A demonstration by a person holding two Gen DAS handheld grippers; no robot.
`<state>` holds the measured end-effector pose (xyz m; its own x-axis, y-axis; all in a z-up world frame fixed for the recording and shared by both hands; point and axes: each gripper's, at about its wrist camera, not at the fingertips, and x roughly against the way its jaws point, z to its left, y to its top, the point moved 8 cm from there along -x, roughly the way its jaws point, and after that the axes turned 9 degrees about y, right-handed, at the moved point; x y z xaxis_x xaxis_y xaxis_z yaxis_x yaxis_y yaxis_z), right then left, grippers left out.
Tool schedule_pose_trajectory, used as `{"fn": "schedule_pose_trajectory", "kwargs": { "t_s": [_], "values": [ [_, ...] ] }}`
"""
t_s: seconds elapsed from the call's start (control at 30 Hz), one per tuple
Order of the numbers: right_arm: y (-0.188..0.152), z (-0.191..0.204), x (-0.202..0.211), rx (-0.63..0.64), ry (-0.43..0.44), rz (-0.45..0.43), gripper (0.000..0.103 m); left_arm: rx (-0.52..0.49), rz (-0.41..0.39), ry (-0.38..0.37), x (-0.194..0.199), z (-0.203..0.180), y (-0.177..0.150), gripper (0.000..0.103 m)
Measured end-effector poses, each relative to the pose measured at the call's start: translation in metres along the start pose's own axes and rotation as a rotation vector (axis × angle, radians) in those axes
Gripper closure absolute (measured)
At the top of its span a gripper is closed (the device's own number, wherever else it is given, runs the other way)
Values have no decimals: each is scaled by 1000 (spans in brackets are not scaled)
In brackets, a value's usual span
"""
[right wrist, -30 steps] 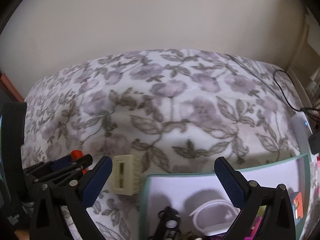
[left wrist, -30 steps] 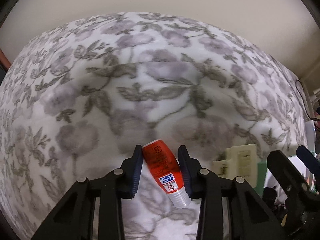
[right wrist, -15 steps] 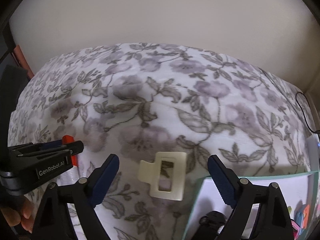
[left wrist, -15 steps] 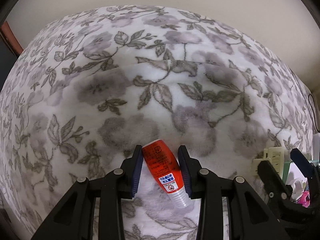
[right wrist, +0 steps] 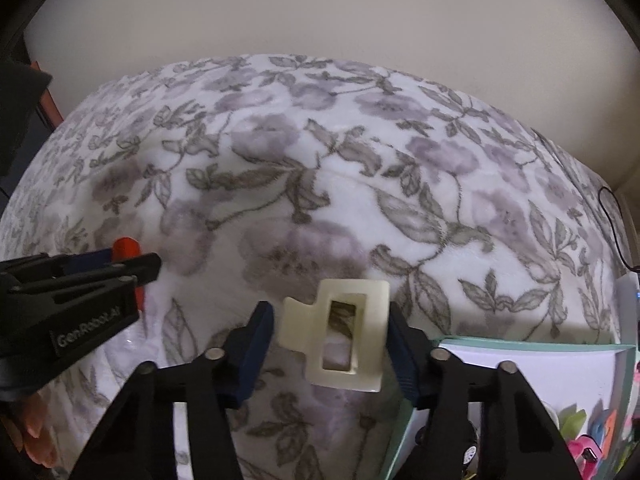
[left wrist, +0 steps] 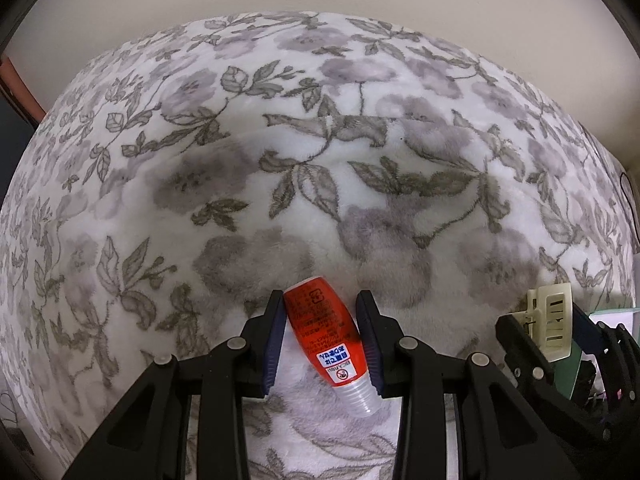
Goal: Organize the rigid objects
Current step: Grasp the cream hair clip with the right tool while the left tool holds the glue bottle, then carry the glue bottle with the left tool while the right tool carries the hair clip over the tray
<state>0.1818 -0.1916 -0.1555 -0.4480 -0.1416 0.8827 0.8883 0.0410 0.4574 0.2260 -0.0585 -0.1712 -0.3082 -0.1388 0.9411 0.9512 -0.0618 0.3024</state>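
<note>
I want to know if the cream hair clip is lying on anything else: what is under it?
Through the hair clip's rectangular opening only the floral blanket shows. What lies beneath its solid frame is covered. The right gripper, jaws just closing, brackets it.

Orange bottle and cream hair clip on the floral blanket (left wrist: 320, 140)

The orange bottle (left wrist: 326, 330) is tilted, clear cap nearest the camera; the cream hair clip (right wrist: 340, 344), well right of it, touches the teal tray's (right wrist: 520, 345) left edge.
</note>
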Motion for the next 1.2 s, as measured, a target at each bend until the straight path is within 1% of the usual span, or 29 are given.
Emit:
{"fn": "schedule_pose_trajectory", "kwargs": {
  "t_s": [0.07, 0.23, 0.27, 0.43, 0.57, 0.67, 0.8, 1.0, 1.1, 1.2],
  "values": [
    [-1, -1, 0, 2, -9, 1, 52, 3, -4, -1, 1, -1, 0, 67],
    [-3, -1, 4, -10, 8, 1, 52, -1, 3, -14, 4, -3, -3, 69],
    [-3, -1, 6, -14, 14, 0, 52, 2, 7, -22, 5, -4, -4, 71],
    [-7, 2, 21, -24, 35, -6, 53, 15, 12, -53, 16, -6, -11, 73],
    [-9, 2, 42, -50, 51, -24, 53, 20, -3, -70, 37, -6, -19, 73],
    [-12, 4, 63, -63, 68, -43, 53, 19, -28, -79, 57, -3, -24, 75],
    [-26, -4, 90, -70, 40, -54, 53, 14, -50, -90, 78, -3, -33, 79],
    [-53, -19, 123, -110, 37, -73, 53, -15, -74, -109, 103, -12, -49, 79],
    [-65, -29, 138, -124, 12, -86, 53, -40, -100, -123, 118, -20, -57, 79],
    [-74, -38, 152, -143, 7, -102, 53, -76, -133, -131, 137, -32, -67, 79]
  ]
}}
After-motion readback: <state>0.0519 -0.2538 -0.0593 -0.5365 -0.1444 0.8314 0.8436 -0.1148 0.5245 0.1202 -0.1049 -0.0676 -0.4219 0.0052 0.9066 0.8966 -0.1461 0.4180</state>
